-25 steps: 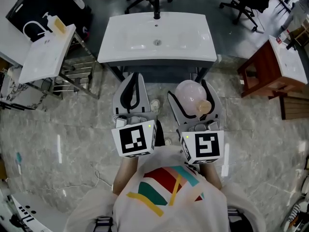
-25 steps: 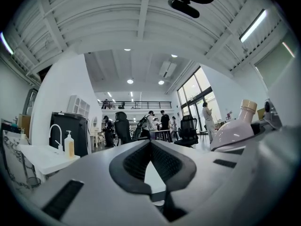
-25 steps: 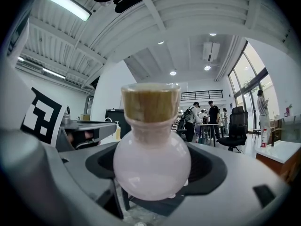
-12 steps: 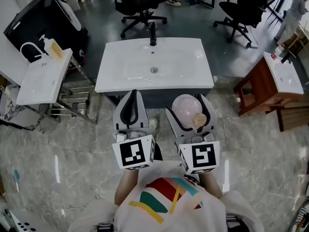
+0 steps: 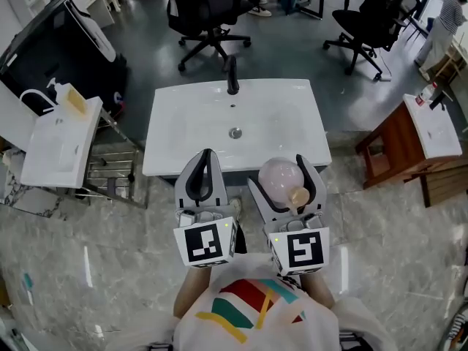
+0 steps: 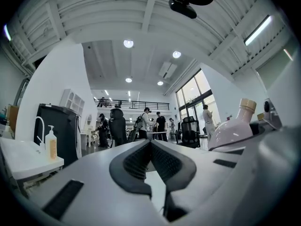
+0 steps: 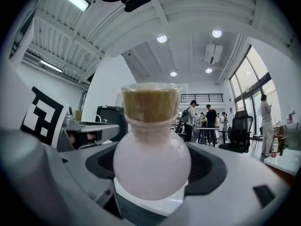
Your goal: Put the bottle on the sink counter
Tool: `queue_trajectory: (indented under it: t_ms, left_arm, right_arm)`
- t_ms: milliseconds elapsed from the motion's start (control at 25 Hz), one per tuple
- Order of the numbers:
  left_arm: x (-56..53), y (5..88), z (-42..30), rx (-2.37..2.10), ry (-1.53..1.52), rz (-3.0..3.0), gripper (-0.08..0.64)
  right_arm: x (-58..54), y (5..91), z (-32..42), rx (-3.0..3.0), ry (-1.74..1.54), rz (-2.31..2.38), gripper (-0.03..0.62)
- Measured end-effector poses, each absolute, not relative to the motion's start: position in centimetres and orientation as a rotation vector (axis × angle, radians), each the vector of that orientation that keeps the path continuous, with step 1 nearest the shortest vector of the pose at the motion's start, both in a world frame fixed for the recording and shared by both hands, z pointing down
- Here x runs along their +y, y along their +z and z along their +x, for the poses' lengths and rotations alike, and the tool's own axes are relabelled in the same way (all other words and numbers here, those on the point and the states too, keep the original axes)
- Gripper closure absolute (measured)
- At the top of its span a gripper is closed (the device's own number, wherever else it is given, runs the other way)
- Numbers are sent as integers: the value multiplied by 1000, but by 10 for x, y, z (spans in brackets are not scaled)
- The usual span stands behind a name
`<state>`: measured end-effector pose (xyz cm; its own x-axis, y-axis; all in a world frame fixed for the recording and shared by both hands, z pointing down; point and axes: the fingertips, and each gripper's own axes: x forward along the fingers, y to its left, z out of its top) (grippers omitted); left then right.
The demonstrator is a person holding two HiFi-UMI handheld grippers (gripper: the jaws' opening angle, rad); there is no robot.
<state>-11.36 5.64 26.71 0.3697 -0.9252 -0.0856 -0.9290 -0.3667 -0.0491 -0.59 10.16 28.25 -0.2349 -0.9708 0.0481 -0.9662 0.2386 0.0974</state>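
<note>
A round pale pink bottle (image 5: 280, 179) with a tan cork cap sits between the jaws of my right gripper (image 5: 284, 175), which is shut on it; the bottle (image 7: 151, 161) fills the middle of the right gripper view. It hangs just in front of the front edge of the white sink counter (image 5: 175, 137), which has a basin with a drain (image 5: 235, 132) and a black tap (image 5: 232, 77). My left gripper (image 5: 203, 165) is shut with nothing in it, its tips over the counter's front edge. The bottle (image 6: 235, 128) also shows at the right of the left gripper view.
A second white basin (image 5: 55, 139) with a soap dispenser (image 5: 72, 98) stands on a metal rack at the left. A brown wooden stand (image 5: 395, 145) is at the right. Black office chairs (image 5: 201, 13) stand behind the counter. People stand far off.
Both grippers and the bottle have come closer to the sink counter; their tips now reach its front edge. The jaws' states are unchanged.
</note>
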Motion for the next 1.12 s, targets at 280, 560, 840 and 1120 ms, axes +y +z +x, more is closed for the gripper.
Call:
queue_trajectory:
  t_ms: [280,560,840,1120]
  left_arm:
    - [-35,251,-117,1685,109,-2545,543]
    - [-123,250,-126,1659,123,-2574,542]
    - [-205,253,-135,1633,110,-2601,543]
    - [-239,247,-136,1685,143,-2584,542]
  right_arm:
    - [12,270,-18,-2365,-62,1874,198]
    - [-83,265,-30,-2348,-47,1883,198]
    - [-161,273,-44,-2345,8,1875,198]
    - [-191,275,-37,-2353,65,1887,198]
